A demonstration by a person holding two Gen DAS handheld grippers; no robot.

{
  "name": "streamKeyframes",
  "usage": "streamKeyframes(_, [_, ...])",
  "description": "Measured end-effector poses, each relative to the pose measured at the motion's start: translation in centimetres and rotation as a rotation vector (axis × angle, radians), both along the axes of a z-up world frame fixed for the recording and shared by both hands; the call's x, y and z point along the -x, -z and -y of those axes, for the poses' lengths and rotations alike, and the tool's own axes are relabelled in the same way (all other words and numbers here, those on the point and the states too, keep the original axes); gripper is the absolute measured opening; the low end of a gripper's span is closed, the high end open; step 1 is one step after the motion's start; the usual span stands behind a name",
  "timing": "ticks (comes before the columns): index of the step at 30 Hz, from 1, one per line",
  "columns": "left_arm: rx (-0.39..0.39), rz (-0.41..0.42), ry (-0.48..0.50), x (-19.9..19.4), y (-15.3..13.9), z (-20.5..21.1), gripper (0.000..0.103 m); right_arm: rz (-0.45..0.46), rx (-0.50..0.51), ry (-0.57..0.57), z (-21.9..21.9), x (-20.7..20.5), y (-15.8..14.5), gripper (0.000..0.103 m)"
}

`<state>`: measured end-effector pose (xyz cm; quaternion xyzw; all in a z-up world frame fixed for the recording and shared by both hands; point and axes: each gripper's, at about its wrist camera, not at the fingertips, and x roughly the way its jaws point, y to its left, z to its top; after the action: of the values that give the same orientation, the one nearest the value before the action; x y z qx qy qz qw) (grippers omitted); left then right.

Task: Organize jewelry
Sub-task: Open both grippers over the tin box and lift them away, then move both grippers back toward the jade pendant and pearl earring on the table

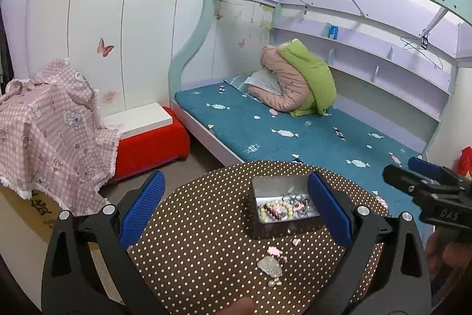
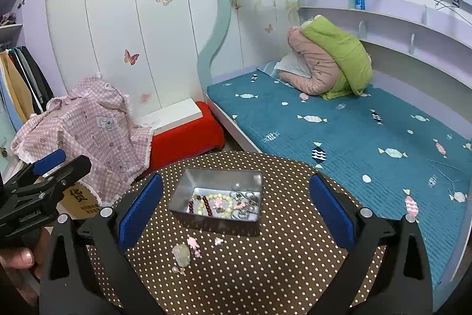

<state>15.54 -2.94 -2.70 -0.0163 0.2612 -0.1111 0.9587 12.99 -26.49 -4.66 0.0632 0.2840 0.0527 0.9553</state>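
Jewelry, partly sorted: bead bracelets (image 2: 211, 204) and chains already in the metal tin (image 2: 188, 182) ahead of both wide-open, empty grippers (image 2: 236, 214) (image 1: 236, 211), pale pendant (image 2: 182, 255) and pink charms (image 2: 193, 244) still loose between the fingers, nearer than the tin

Bare dotted tabletop (image 2: 265, 270) lies open around the tin (image 2: 216, 214) (loose trinkets (image 2: 184, 254) crowd its near side).
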Motion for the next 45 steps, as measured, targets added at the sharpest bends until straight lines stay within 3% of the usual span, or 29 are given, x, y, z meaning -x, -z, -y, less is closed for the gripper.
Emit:
streamKeyframes(6, [-0.031, -0.022, 0.004, 1.3, 1.9, 0.2, 0.097, -0.025, 0.002, 0.014, 0.3, 1.4, 1.5, 0.095])
streamKeyframes(19, [-0.062, -0.157, 0.011, 2.1, 8.3, 0.8, 0.097, -0.134, 0.005, 0.029, 0.0, 2.9, 6.5, 0.095])
streamKeyframes(32, [-0.079, -0.255, -0.047, 2.6, 13.2, -1.5, 0.097, -0.298, 0.042, -0.149, -7.2, 0.9, 13.8, 0.095])
streamKeyframes(38, [-0.082, -0.289, -0.066, 2.3, 14.6, -2.5, 0.097, -0.317, 0.049, -0.205, -9.7, -0.2, 15.2, 0.079])
streamKeyframes(40, [-0.079, -0.302, -0.071, 2.2, 15.0, -2.7, 0.097, -0.317, 0.062, -0.215, -10.1, -0.5, 15.6, 0.063])
streamKeyframes(45, [-0.07, -0.314, -0.082, 1.7, 15.3, -2.9, 0.097, -0.277, 0.089, -0.24, -11.1, -0.4, 15.9, 0.04])
